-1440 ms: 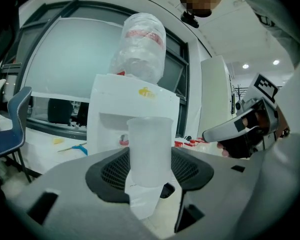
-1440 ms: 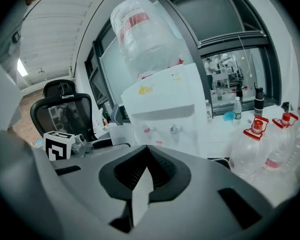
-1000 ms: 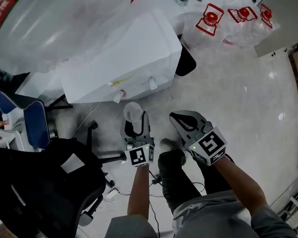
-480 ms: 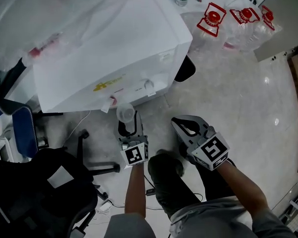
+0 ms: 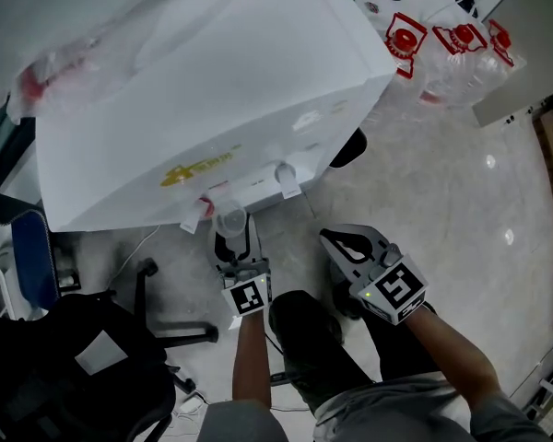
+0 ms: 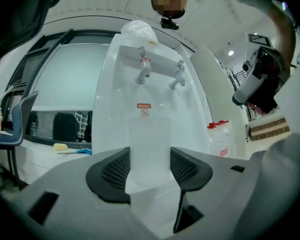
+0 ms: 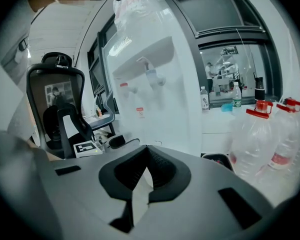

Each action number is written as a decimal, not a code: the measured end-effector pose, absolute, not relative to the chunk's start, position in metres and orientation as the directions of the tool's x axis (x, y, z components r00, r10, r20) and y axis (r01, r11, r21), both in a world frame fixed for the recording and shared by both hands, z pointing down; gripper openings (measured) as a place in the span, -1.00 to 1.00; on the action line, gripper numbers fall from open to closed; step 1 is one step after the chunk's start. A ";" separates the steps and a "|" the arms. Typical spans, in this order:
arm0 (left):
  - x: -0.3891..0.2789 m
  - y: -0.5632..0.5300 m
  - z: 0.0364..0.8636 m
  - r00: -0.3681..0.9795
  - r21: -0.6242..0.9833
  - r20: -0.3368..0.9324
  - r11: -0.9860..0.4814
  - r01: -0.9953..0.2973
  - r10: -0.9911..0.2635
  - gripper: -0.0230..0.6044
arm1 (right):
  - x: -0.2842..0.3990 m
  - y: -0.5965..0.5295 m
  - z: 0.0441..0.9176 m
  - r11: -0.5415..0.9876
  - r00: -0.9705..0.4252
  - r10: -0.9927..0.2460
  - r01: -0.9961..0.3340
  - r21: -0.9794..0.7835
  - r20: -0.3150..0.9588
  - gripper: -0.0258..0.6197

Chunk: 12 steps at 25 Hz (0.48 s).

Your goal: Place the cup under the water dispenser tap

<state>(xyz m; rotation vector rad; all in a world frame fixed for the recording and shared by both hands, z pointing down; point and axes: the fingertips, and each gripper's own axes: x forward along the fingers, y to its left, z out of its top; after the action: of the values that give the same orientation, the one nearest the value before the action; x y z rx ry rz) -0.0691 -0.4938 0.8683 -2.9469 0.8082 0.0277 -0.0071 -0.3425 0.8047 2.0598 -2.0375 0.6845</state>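
The left tongs (image 6: 149, 160) clamp a clear, empty-looking cup (image 6: 149, 139), with the taps (image 6: 144, 70) above and just ahead. The right tongs (image 7: 146, 176) are together, with floor (image 5: 442, 182) ahead.

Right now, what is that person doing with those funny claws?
A person holds a claw in each hand. The left claw grips a clear plastic cup upright in front of the white water dispenser, lower than its two taps. The cup is not set down yet. The right claw is shut with nothing in it and hangs off to the side.
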 end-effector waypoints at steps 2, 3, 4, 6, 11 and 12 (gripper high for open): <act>-0.068 -0.498 0.874 0.855 -0.098 -0.062 -0.849 -0.519 -0.515 -0.16 | -0.006 -0.344 0.813 -0.061 -0.034 -0.903 -0.977 -0.206 0.428 -0.89; -0.067 -0.500 0.875 0.852 -0.098 -0.078 -0.846 -0.524 -0.518 -0.16 | -0.006 -0.345 0.816 -0.062 -0.034 -0.903 -0.976 -0.209 0.428 -0.89; -0.066 -0.501 0.875 0.849 -0.094 -0.101 -0.845 -0.527 -0.519 -0.16 | -0.006 -0.346 0.820 -0.062 -0.034 -0.903 -0.976 -0.209 0.429 -0.89; -0.063 -0.505 0.877 0.843 -0.082 -0.127 -0.841 -0.534 -0.523 -0.16 | -0.006 -0.345 0.828 -0.060 -0.036 -0.900 -0.977 -0.206 0.434 -0.89; -0.059 -0.513 0.895 0.828 -0.058 -0.095 -0.827 -0.560 -0.553 -0.16 | -0.004 -0.344 0.843 -0.054 -0.044 -0.894 -0.977 -0.205 0.446 -0.89; -0.059 -0.513 0.896 0.827 -0.062 -0.097 -0.825 -0.561 -0.554 -0.16 | -0.003 -0.343 0.844 -0.056 -0.042 -0.894 -0.977 -0.204 0.447 -0.89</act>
<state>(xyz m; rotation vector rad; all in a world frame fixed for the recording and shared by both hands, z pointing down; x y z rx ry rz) -0.0591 -0.5134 0.8964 -2.9183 0.8930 0.1149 -0.0026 -0.3435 0.8443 2.0444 -2.0283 0.7087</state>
